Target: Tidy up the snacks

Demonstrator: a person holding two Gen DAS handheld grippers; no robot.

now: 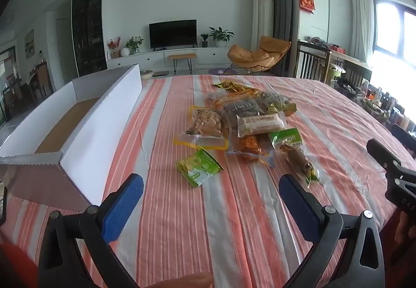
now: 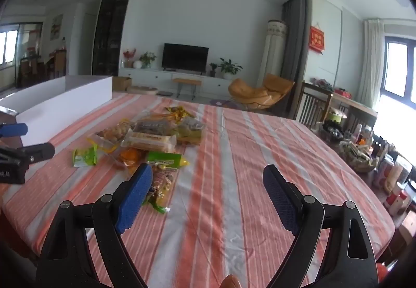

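Several snack packets lie in a loose pile (image 1: 249,116) on the striped tablecloth; the pile also shows in the right wrist view (image 2: 153,137). Nearest me is a small green packet (image 1: 199,167), (image 2: 84,156). A green-topped sausage packet (image 1: 293,150), (image 2: 162,173) lies at the pile's near right. A long white cardboard box (image 1: 85,132), (image 2: 62,103), open on top, stands at the left. My left gripper (image 1: 210,197) is open and empty, short of the green packet. My right gripper (image 2: 208,186) is open and empty, its left finger (image 2: 135,194) over the sausage packet.
The striped tablecloth (image 2: 234,158) covers a large table. Beyond its right edge is a low surface crowded with bottles and baskets (image 2: 364,150). The right gripper's side shows at the left view's right edge (image 1: 390,165); the left gripper shows at the right view's left edge (image 2: 20,155).
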